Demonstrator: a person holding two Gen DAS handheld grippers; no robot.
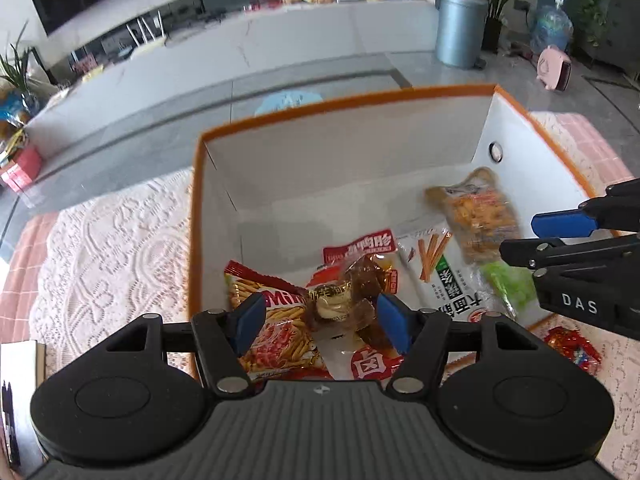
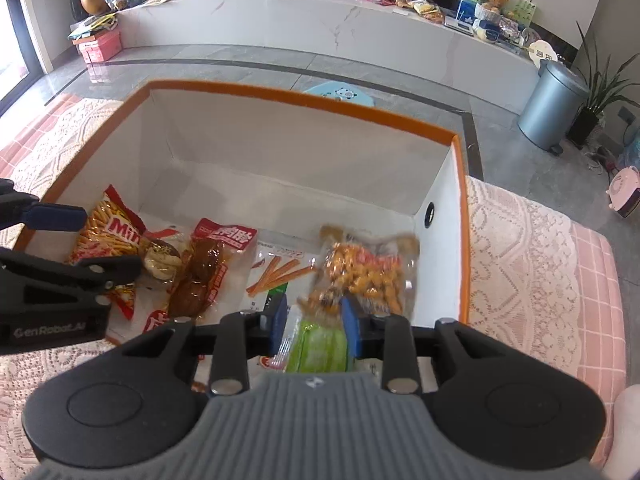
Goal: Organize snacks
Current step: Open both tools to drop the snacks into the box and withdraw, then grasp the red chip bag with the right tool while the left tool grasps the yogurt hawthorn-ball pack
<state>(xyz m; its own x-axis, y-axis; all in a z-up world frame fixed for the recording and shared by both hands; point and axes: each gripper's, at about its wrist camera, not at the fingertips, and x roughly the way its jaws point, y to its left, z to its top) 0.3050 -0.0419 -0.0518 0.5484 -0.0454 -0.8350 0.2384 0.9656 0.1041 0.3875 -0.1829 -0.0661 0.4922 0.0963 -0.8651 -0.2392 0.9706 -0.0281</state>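
Above the near edge of the orange-rimmed white box (image 1: pixel 340 152) we held both grippers, and we take the box as our landmark for everything else. Our left gripper (image 1: pixel 320 322) hovered over its near-left part with the blue pads spread wide and nothing between them; below that gap lay a clear pack of brown braised meat (image 1: pixel 366 280) and, toward the box's left wall, a red Mini pretzel-stick bag (image 1: pixel 276 324). Our right gripper (image 2: pixel 314 322) hung over the near-right part of the box (image 2: pixel 462 216), its jaws parted with a narrower gap; a green packet (image 2: pixel 318 350) showed between the pads, but we could not tell whether they touched it or merely hovered above it. Just beyond that packet, near the box's right wall, lay a clear bag of orange fried snacks (image 2: pixel 368 272), blurred in the right wrist view. Between it and the braised meat, on the box floor, rested a white pouch printed with orange sticks (image 2: pixel 276 272). Outside the box, just off its near-right corner, a small red wrapped snack (image 1: pixel 574 346) lay on the white lace tablecloth (image 1: pixel 112 248) that carried the box. Beyond the box's far wall stood a grey pedal bin (image 2: pixel 550 104) on the floor.
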